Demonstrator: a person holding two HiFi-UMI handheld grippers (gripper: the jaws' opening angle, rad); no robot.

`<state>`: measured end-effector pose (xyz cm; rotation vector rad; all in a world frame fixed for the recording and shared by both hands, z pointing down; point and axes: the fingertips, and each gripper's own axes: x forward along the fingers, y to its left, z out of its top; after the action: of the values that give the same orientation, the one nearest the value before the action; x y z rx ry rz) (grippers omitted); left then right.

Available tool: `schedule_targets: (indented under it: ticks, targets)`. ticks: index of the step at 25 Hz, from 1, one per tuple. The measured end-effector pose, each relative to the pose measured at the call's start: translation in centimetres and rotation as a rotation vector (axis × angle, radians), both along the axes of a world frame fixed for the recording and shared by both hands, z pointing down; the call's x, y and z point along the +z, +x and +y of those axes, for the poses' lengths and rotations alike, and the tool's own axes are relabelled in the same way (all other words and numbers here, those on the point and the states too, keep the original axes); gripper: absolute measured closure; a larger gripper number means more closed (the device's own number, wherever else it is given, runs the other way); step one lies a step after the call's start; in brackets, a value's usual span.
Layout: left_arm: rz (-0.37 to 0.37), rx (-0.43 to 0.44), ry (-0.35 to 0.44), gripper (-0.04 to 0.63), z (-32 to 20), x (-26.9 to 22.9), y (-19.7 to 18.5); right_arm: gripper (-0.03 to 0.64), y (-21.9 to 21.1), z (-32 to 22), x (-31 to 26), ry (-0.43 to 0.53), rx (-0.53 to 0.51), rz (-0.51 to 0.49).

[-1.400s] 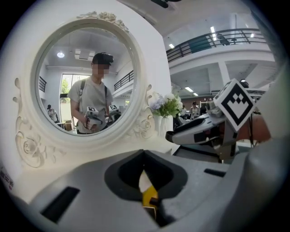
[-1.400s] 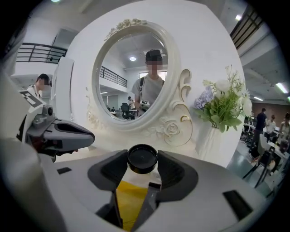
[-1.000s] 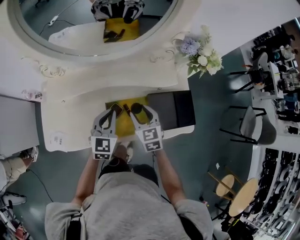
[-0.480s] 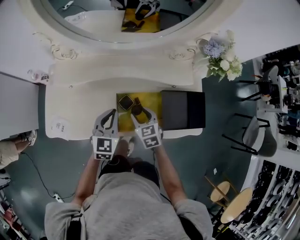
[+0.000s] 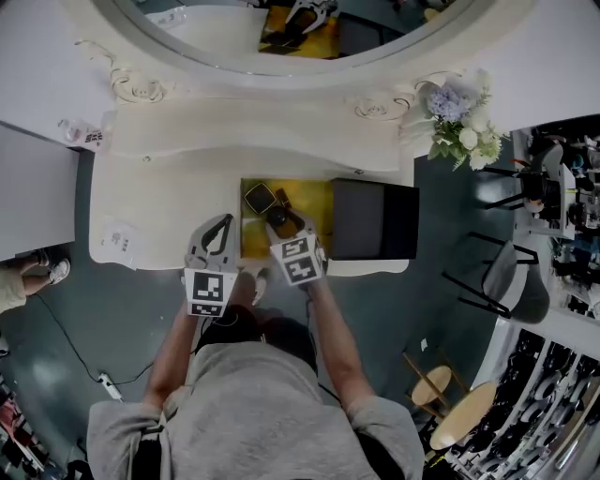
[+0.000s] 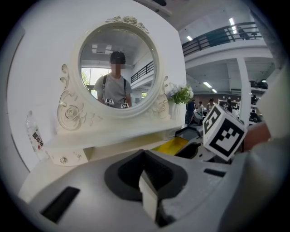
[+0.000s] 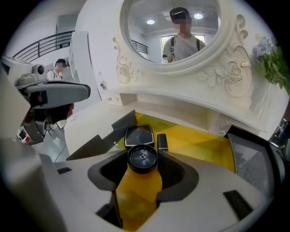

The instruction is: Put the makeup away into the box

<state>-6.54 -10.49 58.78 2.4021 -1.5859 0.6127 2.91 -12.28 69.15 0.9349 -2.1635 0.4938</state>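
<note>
On the white dressing table (image 5: pixel 169 187) lies a yellow mat (image 5: pixel 309 202), with the open black box (image 5: pixel 375 220) at its right. My right gripper (image 5: pixel 278 223) hangs low over the mat, shut on a round black jar (image 7: pixel 142 158). Just beyond the jar, a square black compact (image 7: pixel 139 135) and a black lipstick tube (image 7: pixel 162 141) rest on the mat (image 7: pixel 199 145). The box (image 7: pixel 253 156) shows at the right of that view. My left gripper (image 5: pixel 223 223) is shut with nothing in it, left of the mat near the table's front edge; its jaws (image 6: pixel 147 181) meet.
An oval mirror (image 5: pixel 281 28) in an ornate white frame backs the table, above a raised shelf (image 5: pixel 253 127). A flower bouquet (image 5: pixel 459 117) stands at the back right. A paper tag (image 5: pixel 117 239) lies at the table's left. Chairs (image 5: pixel 511 281) and stools stand on the floor at right.
My right gripper has sunk toward the mat with the jar, nearer the front edge relative to the compact. The left gripper has dropped a little. The head view has shifted.
</note>
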Motion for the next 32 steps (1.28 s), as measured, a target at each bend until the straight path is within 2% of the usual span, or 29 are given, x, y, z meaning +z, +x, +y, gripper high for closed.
schedule_targets:
  ticks: [9, 14, 19, 24, 28, 32]
  targets:
    - [-0.002, 0.023, 0.015, 0.592, 0.1, -0.6, 0.6, 0.394, 0.3, -0.1, -0.7, 0.021, 0.025, -0.013]
    - [-0.001, 0.044, 0.051, 0.592, 0.1, -2.5, 1.3, 0.394, 1.1, -0.6, -3.9, 0.077, 0.074, -0.042]
    - [0.000, 0.075, 0.123, 0.592, -0.2, -6.3, 2.4, 0.394, 3.3, -1.3, -9.2, 0.186, 0.161, -0.085]
    - [0.009, 0.123, 0.213, 0.592, -0.5, -11.0, 4.5, 0.397, 6.6, -1.1, -16.1, 0.343, 0.268, -0.164]
    - [0.016, 0.169, 0.264, 0.592, -0.2, -13.7, 6.4, 0.438, 9.6, 0.5, -21.7, 0.482, 0.364, -0.213]
    - [0.022, 0.216, 0.295, 0.592, 0.5, -15.6, 8.4, 0.490, 12.8, 2.8, -24.8, 0.568, 0.453, -0.219]
